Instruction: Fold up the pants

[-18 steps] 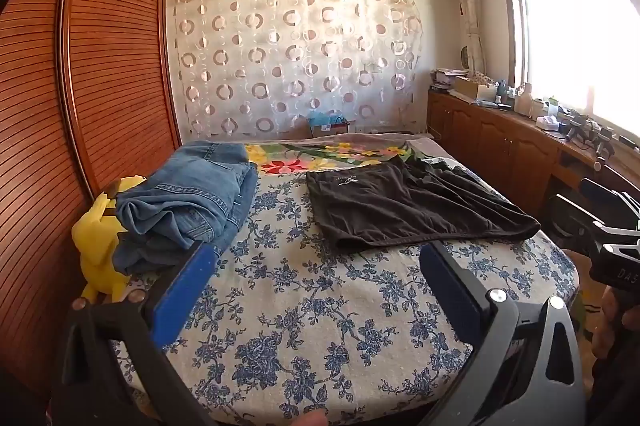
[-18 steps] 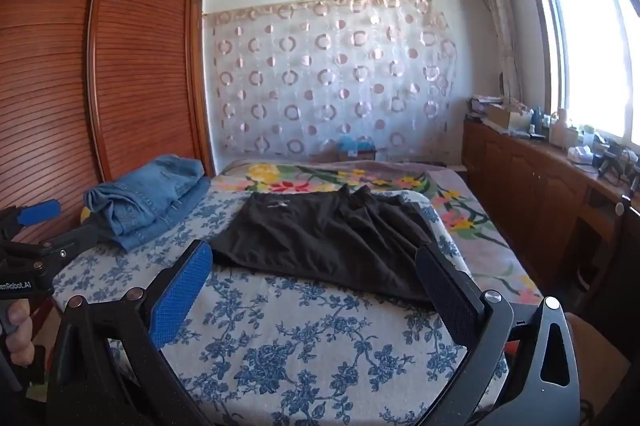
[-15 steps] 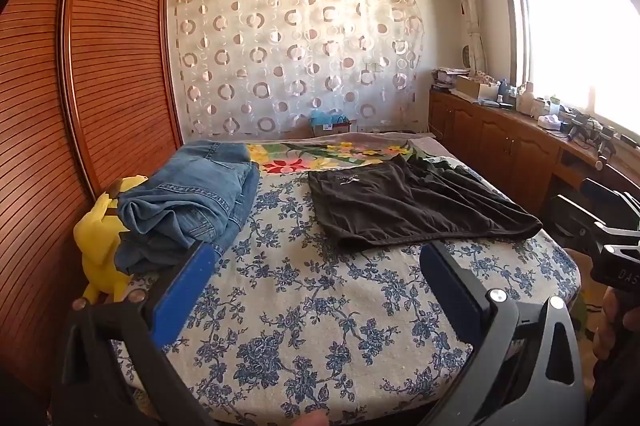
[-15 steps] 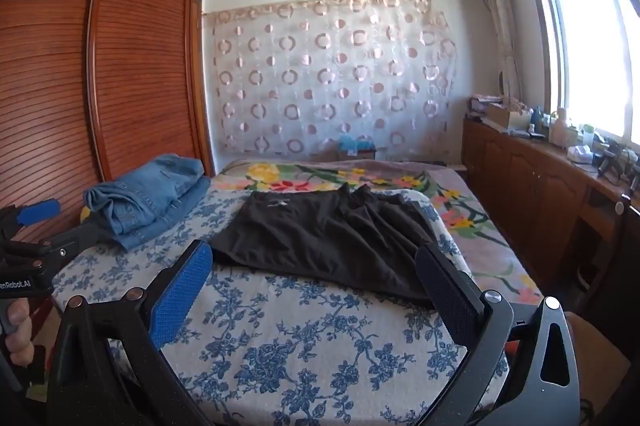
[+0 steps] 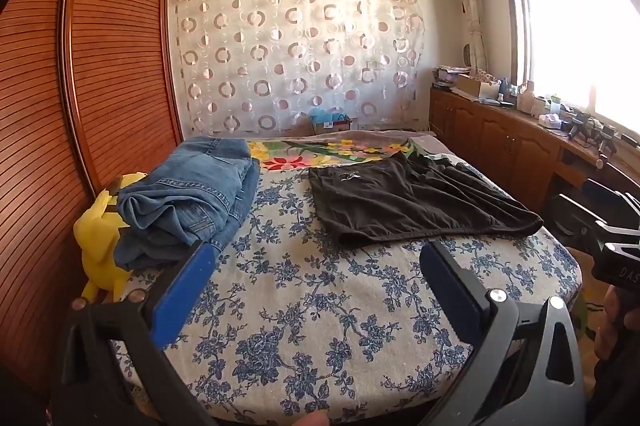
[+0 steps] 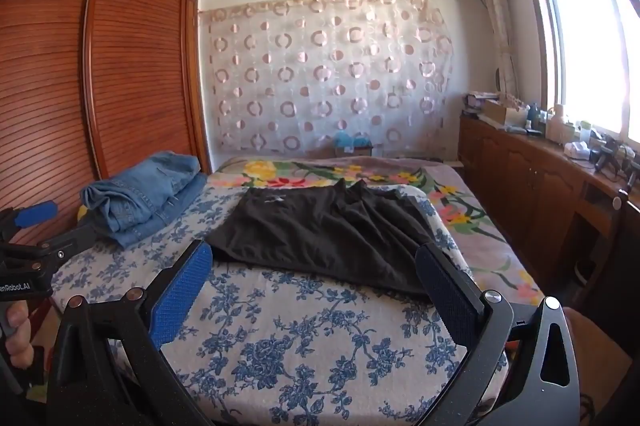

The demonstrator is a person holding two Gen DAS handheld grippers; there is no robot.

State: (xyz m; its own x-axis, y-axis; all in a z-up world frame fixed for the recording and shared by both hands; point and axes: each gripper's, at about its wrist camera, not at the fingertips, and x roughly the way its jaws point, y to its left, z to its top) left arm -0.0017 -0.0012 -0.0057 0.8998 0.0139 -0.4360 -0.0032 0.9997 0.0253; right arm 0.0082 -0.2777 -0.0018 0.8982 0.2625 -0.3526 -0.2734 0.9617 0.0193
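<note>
Barely any shift was seen since the earlier frames: in the left wrist view the bed and its clothes had slid only slightly toward the right of the frame, and the right wrist view was held as before. The left gripper point(image 5: 316, 274) was kept spread wide over the blue-flowered bedspread point(image 5: 320, 326), nothing between its blue pads, and nothing was touched. The right gripper point(image 6: 314, 274) was likewise held wide open above the near part of the bed, its pads clear of the cloth.

The black pants point(image 6: 328, 226) were laid flat at mid-frame in the right wrist view, just beyond the right gripper's fingertips; their near hem at lower right was cut off behind the right finger. In the left wrist view the same pants point(image 5: 408, 202) were seen right of centre, their far edge bunched and hard to read. Folded blue jeans point(image 5: 192, 194) were stacked at the left, and a yellow plush toy point(image 5: 100, 246) was half hidden beneath them, against the wooden wardrobe point(image 5: 116, 66).

At the left edge of the right wrist view the left gripper's body was partly cropped, with only part of the hand point(image 6: 18, 334) holding it visible. Items on the counter point(image 6: 560, 162) under the window were washed out by glare.
</note>
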